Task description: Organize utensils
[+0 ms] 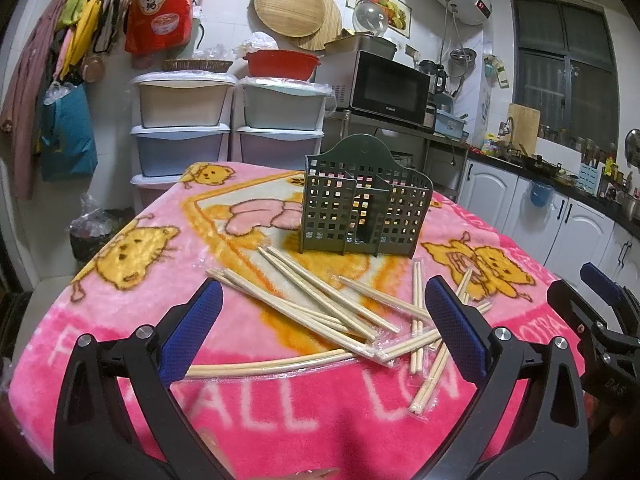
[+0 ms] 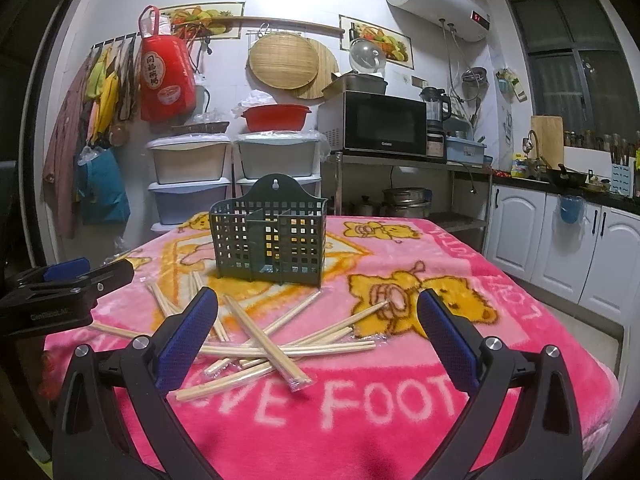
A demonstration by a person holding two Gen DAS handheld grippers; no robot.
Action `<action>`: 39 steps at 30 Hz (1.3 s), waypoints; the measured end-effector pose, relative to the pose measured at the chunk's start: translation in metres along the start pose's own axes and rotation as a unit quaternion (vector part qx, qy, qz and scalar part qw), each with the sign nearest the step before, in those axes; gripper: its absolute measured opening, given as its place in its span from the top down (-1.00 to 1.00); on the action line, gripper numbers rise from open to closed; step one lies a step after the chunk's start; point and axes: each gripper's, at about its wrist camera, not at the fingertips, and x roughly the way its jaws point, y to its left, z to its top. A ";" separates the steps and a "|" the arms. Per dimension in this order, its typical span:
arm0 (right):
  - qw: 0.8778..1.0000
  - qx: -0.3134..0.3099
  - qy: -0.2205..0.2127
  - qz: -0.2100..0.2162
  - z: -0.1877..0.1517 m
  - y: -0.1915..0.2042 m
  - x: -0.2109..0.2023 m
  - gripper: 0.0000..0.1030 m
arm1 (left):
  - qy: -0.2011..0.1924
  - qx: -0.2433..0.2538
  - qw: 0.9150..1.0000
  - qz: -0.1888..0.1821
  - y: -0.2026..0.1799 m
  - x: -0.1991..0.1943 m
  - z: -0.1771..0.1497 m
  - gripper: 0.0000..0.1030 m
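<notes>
Several pairs of wooden chopsticks (image 1: pixel 320 300), some in clear wrappers, lay crisscrossed on the pink blanket (image 1: pixel 280 412) just in front of the empty green holder (image 1: pixel 366 204). Both the left gripper (image 1: pixel 324 332) and right gripper (image 2: pixel 318 336) hovered wide apart, holding nothing. Light, stiff and likely slick in plastic, the sticks looked best pinched mid-length.
</notes>
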 end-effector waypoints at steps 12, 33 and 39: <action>1.000 0.000 -0.001 -0.001 0.001 0.001 -0.001 -0.88 | -0.001 0.000 1.000 0.000 0.000 0.000 0.000 -0.82; 1.000 -0.010 0.005 0.013 0.003 0.007 0.000 -0.88 | 0.011 -0.005 1.000 -0.007 0.000 0.001 0.002 -0.82; 0.999 -0.016 0.022 0.028 0.006 0.010 0.008 -0.88 | 0.029 -0.026 0.999 -0.014 0.005 0.002 0.000 -0.82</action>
